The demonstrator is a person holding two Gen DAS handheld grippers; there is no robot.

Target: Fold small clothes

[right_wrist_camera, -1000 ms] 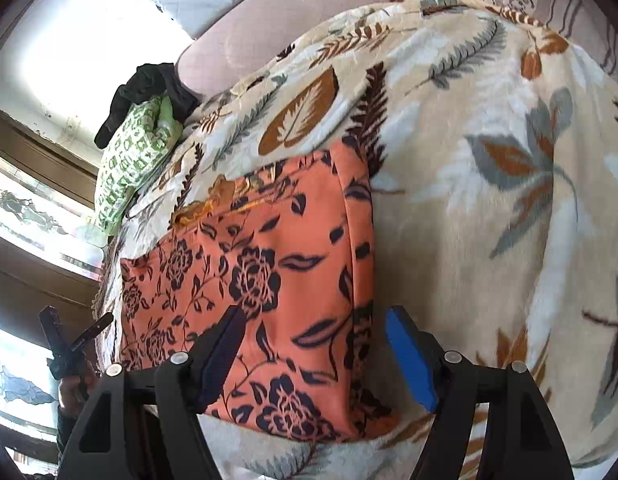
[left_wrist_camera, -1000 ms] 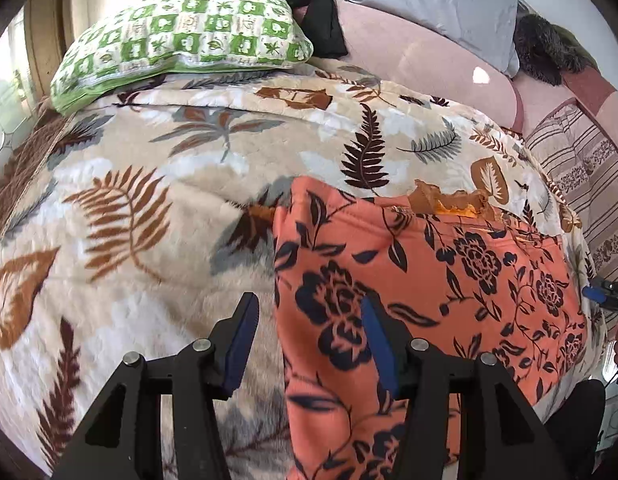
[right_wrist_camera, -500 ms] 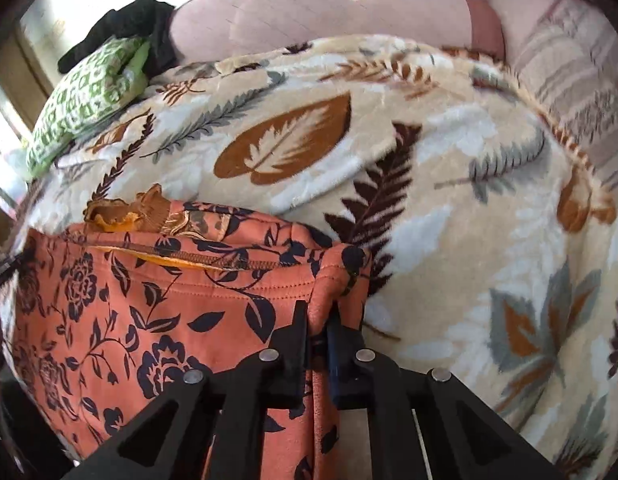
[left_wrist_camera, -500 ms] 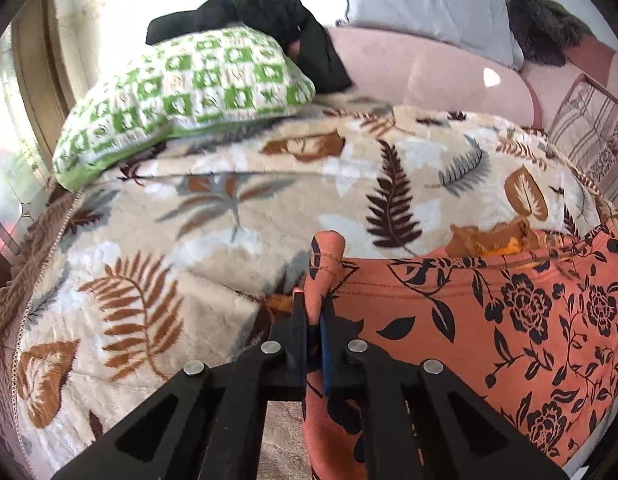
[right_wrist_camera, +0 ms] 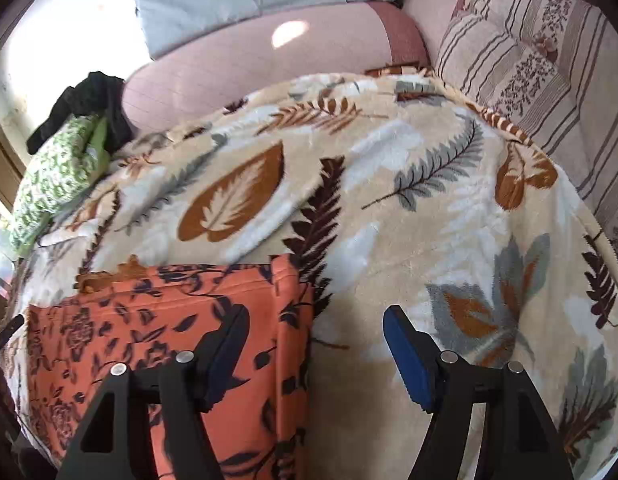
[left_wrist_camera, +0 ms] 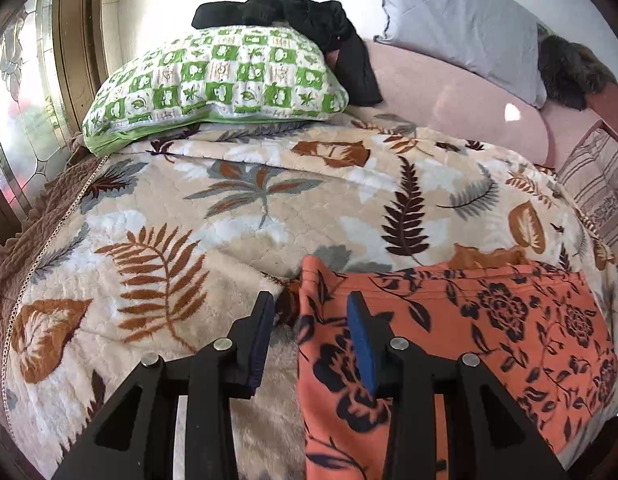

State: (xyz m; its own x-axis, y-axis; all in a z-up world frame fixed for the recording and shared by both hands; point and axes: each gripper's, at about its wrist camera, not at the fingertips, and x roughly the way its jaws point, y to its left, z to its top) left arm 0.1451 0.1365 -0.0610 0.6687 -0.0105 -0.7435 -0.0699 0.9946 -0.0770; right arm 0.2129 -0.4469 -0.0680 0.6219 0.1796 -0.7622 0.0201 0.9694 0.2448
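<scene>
Both grips released: half a second ago each corner of the orange floral garment [left_wrist_camera: 449,344] was pinched; now left gripper [left_wrist_camera: 311,340] and right gripper [right_wrist_camera: 315,352] are opening, nothing clamped, though an edge still lies between each pair of jaws. Garment is laid flat on the leaf-print blanket [left_wrist_camera: 229,216], so this fold is judged placed. Green pillow [left_wrist_camera: 213,80] is seen clearly only from the left; striped cushion [right_wrist_camera: 521,52] from the right.

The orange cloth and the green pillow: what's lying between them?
Only bare leaf-print blanket lies between the orange cloth and the green pillow, shown in the left wrist view.
</scene>
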